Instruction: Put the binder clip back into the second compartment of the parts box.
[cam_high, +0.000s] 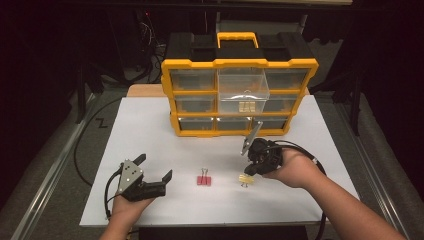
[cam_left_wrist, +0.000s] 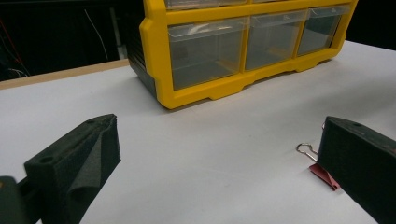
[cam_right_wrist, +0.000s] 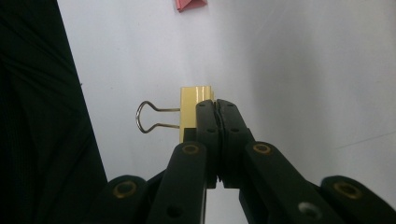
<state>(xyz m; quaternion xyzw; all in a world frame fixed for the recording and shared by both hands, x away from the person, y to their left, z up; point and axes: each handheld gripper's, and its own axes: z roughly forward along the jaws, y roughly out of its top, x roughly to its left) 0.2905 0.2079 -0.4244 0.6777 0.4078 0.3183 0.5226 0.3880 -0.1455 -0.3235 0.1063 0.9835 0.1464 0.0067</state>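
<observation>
The right gripper is pinching the yellow binder clip, clenched shut on it, well below the open drawer.

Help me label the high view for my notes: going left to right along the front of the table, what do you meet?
Left gripper → red binder clip → yellow binder clip → right gripper, shut on that yellow clip.
</observation>
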